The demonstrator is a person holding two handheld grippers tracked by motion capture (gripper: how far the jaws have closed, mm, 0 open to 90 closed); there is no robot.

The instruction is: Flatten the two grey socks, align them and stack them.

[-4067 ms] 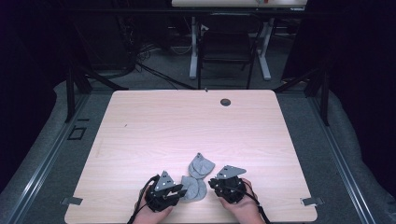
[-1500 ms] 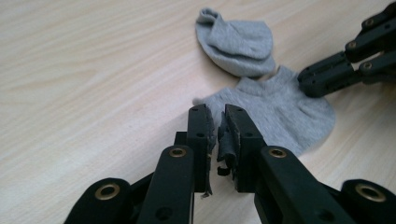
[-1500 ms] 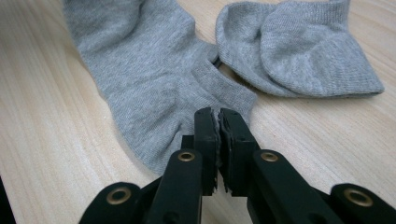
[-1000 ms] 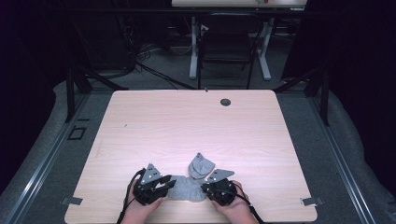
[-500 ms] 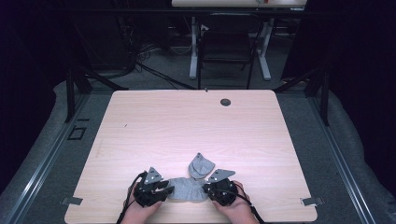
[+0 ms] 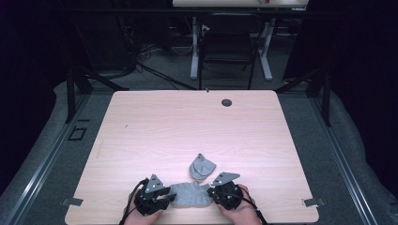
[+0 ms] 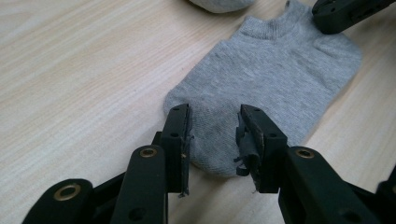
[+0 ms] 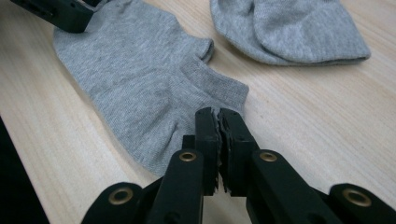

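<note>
Item: flat grey knitted ankle sock (image 7: 275, 79) with ribbed cuff, lying at the near edge of your pale wood-grain laminate table (image 6: 187, 126). Your left gripper (image 7: 214, 135) stands parted astride its rounded toe. Your right gripper (image 8: 218, 135) is pressed closed at the cuff edge, apparently pinching fabric. Second item: crumpled grey knitted sock (image 6: 202, 167), just beyond. No legible markings.

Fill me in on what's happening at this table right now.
A person holds a gripper in each hand at the near edge of the table. A flat grey sock lies between them. The left gripper is open, its jaws either side of the sock's toe end. The right gripper is shut at the cuff end. A second, bunched sock lies just beyond.
</note>
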